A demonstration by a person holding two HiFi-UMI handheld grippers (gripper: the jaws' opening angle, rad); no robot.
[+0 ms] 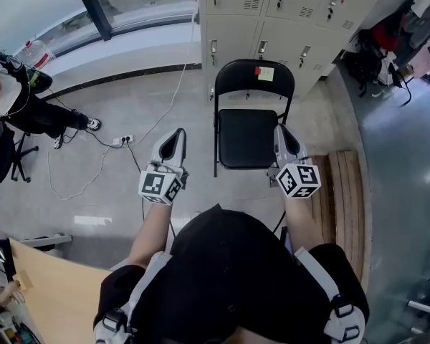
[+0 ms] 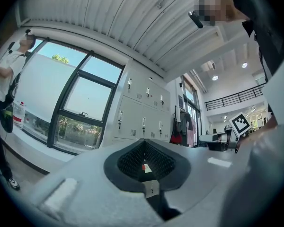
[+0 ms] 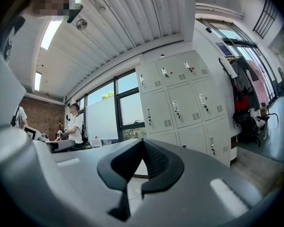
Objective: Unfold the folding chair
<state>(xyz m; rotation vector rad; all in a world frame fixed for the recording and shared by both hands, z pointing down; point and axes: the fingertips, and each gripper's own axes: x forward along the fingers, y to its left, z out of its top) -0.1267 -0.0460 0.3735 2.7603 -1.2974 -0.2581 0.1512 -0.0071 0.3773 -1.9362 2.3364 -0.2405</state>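
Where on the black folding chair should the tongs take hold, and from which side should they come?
Probably the backrest's rounded top tube, approached from the front and above. The folding chair stands open with its back to the lockers close behind, so the rear is blocked. The tube looks thin enough to clamp.

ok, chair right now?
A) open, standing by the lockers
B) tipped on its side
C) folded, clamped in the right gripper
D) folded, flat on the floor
A: the chair stands upright with its seat down, back toward the lockers; the right gripper is shut on nothing.
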